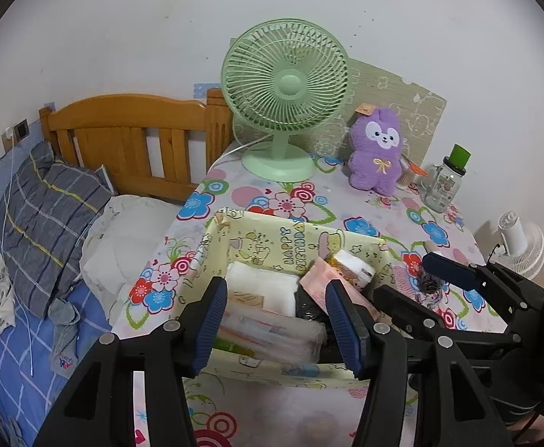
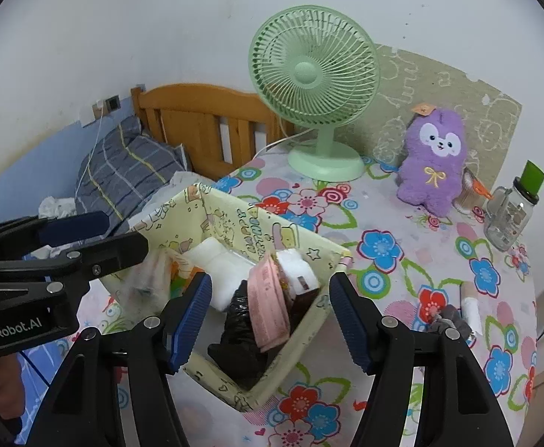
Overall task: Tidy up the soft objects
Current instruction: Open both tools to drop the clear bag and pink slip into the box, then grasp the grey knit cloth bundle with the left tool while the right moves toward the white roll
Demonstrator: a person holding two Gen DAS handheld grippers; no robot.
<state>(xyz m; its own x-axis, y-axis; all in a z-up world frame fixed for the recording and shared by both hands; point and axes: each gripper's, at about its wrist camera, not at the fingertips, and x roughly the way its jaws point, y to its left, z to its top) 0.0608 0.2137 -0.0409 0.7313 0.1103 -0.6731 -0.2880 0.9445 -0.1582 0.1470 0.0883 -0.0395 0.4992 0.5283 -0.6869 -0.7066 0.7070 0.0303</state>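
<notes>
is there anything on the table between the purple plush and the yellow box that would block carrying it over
Nothing visible does. The purple plush sits upright at the back of the table, and only bare flowered tablecloth lies between it and the yellow box. The green fan stands off to the plush's left, clear of that path.

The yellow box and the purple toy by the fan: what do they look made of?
The yellow box looks like thin printed card or laminated fabric board, hard to say which: flat walls with sharp folded corners, a cartoon print and a slight sheen. The purple toy looks like plush: fuzzy matte pile, rounded stuffed limbs, a stitched yellow bow and a white cloth face.
</notes>
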